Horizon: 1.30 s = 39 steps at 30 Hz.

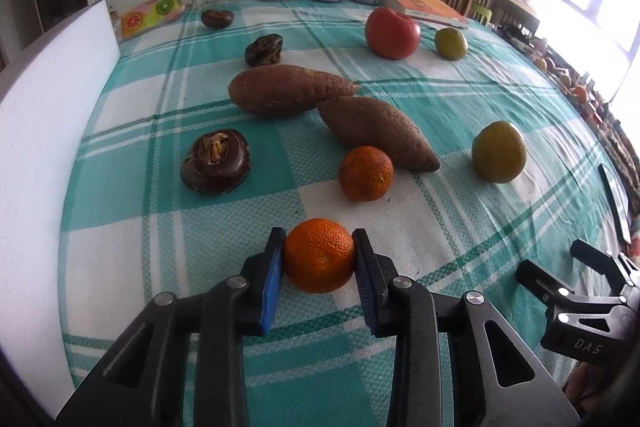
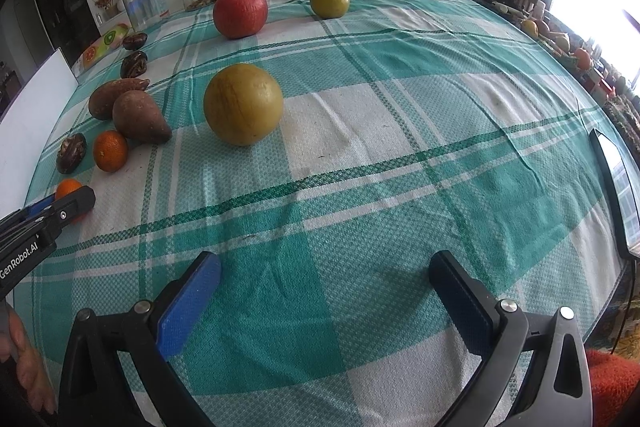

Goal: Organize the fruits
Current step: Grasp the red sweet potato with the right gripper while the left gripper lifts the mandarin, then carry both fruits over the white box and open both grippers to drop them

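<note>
The tabletop (image 2: 360, 131) is lying under a green and white checked cloth, with produce scattered across it. Two sweet potatoes (image 1: 296, 89) are touching end to end near the middle, a red apple (image 1: 392, 33) is sitting toward the far edge, and a yellow-green citrus (image 2: 243, 103) is resting alone on a white square. The left gripper (image 1: 319, 257) is pinching the near mandarin (image 1: 319, 255) between its blue fingers (image 1: 272, 291), down by the cloth. The right gripper (image 2: 324, 303) is hovering nearby with its fingers spread wide, holding nothing.
</note>
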Available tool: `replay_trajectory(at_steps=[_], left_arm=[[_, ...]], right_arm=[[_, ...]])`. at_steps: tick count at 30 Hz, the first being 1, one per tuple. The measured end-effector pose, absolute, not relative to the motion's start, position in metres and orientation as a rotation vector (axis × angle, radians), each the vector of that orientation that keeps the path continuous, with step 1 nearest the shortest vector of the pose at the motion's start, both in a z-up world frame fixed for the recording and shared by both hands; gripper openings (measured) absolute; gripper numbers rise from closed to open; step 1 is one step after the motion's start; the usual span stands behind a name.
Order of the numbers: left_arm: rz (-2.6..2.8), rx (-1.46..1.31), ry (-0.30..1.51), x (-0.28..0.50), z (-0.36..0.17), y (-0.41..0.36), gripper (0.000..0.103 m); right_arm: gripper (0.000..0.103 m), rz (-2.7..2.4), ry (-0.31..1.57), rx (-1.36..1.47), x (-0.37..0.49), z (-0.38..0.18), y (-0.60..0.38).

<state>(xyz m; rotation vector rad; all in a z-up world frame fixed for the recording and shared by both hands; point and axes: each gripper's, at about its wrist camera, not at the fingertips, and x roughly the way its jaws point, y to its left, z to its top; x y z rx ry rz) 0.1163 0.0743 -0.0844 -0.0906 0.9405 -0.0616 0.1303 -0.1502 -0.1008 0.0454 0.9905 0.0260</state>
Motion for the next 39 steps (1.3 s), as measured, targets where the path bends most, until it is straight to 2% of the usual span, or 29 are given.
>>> replay_trajectory(at_steps=[3, 6, 8, 10, 11, 12, 14, 15, 16, 17, 19, 26, 29, 33, 39], left_arm=[[-0.080, -0.124, 0.946, 0.098, -0.080, 0.082, 0.034], [-0.093, -0.124, 0.947, 0.082, -0.078, 0.088, 0.034], [-0.092, -0.121, 0.955, 0.076, -0.079, 0.091, 0.034], [-0.093, -0.131, 0.961, 0.074, -0.080, 0.093, 0.034], [-0.092, -0.142, 0.962, 0.073, -0.081, 0.095, 0.034], [-0.092, -0.154, 0.961, 0.071, -0.081, 0.097, 0.034], [-0.092, -0.165, 0.958, 0.069, -0.082, 0.099, 0.034], [-0.092, -0.167, 0.957, 0.068, -0.082, 0.099, 0.034], [-0.095, -0.171, 0.959, 0.067, -0.083, 0.098, 0.034], [-0.099, -0.176, 0.961, 0.068, -0.083, 0.099, 0.034], [-0.108, -0.186, 0.960, 0.067, -0.081, 0.098, 0.034], [-0.124, -0.192, 0.935, 0.061, -0.069, 0.101, 0.034], [-0.136, -0.207, 0.935, 0.061, -0.066, 0.102, 0.034], [-0.177, -0.276, 0.902, 0.051, -0.042, 0.112, 0.034], [-0.228, -0.419, 0.775, 0.020, 0.030, 0.161, 0.034]], right_arm=[[0.103, 0.101, 0.947, 0.261, 0.127, -0.092, -0.178], [0.101, 0.177, 0.962, 0.274, 0.144, -0.077, -0.179], [0.092, 0.264, 0.960, 0.199, 0.164, -0.058, -0.162], [0.089, 0.345, 0.983, 0.146, 0.187, -0.044, -0.145], [0.079, 0.370, 0.994, 0.140, 0.199, -0.039, -0.139], [0.073, 0.378, 0.999, 0.132, 0.208, -0.033, -0.133], [0.068, 0.431, 1.026, 0.085, 0.227, -0.026, -0.110], [0.067, 0.482, 1.055, 0.058, 0.235, -0.027, -0.094], [0.062, 0.528, 1.089, 0.040, 0.241, -0.030, -0.079], [0.053, 0.553, 1.124, 0.019, 0.249, -0.036, -0.063], [0.047, 0.554, 1.174, -0.024, 0.262, -0.050, -0.040], [0.044, 0.566, 1.366, -0.150, 0.290, -0.090, 0.002], [0.043, 0.546, 1.338, -0.195, 0.288, -0.086, 0.008], [0.043, 0.499, 1.254, -0.093, 0.280, -0.060, -0.017], [0.043, 0.657, 1.126, 0.122, 0.233, 0.017, -0.015]])
